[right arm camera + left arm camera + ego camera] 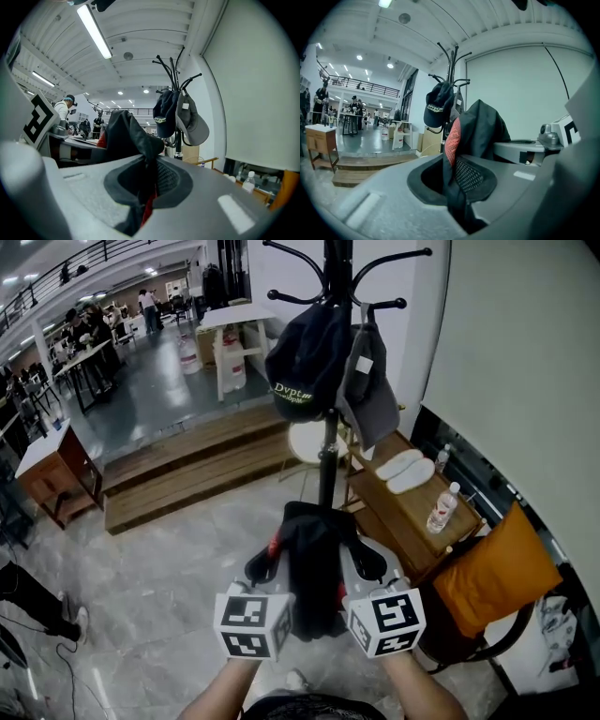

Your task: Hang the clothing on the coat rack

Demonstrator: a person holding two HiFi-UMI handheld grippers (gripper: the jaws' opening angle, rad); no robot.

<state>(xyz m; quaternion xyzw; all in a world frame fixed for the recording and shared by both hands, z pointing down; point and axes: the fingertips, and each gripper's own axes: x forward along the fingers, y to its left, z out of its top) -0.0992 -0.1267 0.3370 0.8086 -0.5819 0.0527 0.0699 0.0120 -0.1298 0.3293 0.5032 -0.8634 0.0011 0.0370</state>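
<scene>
In the tiled hall, the left gripper (457,180) and right gripper (146,185) fingers are pinching a black red-lined garment (307,559), presenting it to the black metal coat rack (327,456).

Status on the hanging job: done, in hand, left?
Done: a black cap and a grey cap hang on the rack. In hand: left gripper and right gripper are both shut on the garment, held low in front of it. Left: lift it onto a free upper hook.
</scene>
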